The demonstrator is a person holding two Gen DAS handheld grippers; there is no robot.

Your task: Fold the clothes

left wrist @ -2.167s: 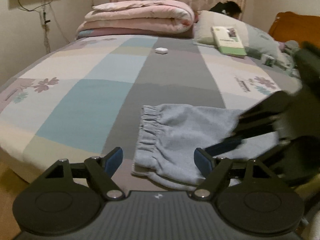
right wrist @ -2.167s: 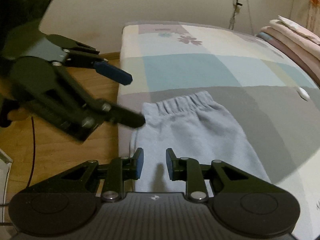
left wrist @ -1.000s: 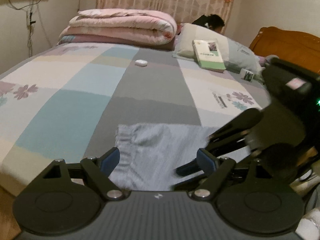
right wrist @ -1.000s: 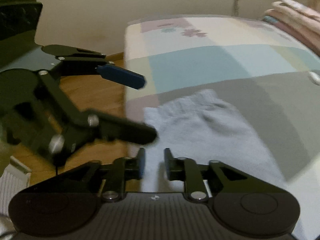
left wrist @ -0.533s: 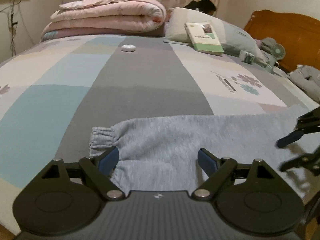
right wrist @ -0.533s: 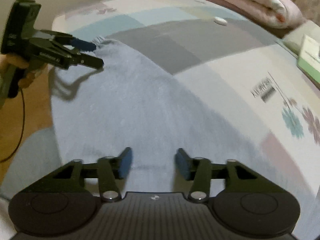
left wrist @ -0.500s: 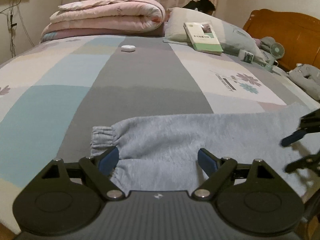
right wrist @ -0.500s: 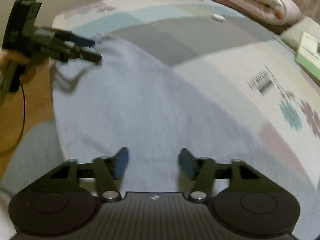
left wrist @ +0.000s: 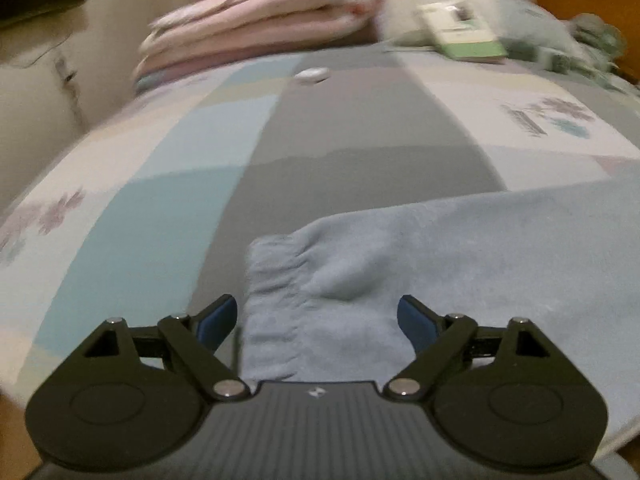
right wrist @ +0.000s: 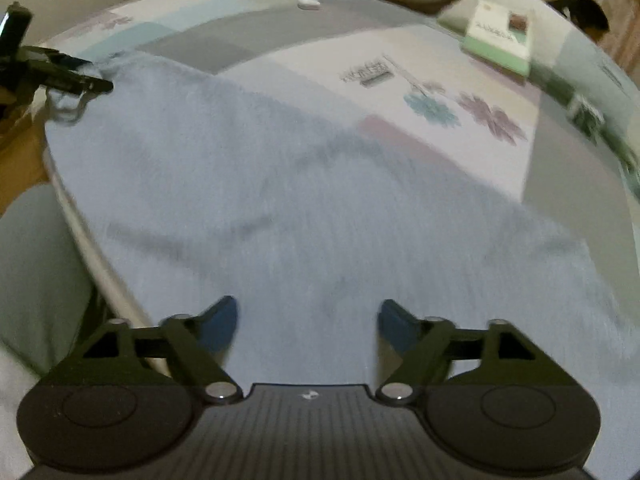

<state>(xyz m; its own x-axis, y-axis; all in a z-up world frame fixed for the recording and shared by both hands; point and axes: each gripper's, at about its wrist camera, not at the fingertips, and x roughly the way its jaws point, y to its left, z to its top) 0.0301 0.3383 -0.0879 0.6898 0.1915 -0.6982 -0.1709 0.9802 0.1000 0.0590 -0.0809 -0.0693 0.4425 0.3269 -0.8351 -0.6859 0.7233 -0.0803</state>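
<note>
Light-blue trousers (left wrist: 460,264) are laid flat along the near edge of the patchwork bed (left wrist: 360,128), elastic cuff at the left end. Left tongs (left wrist: 318,320) are held released over the cuff, nothing gripped. Right tongs (right wrist: 308,320) are seen opening above the trousers' wider end, cloth beneath but not pinched; the view is blurred

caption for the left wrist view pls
Open left gripper poised over the elastic cuff of light blue pants spread on a patchwork bedspread.

Dim warm light, motion-blurred fisheye views
</note>
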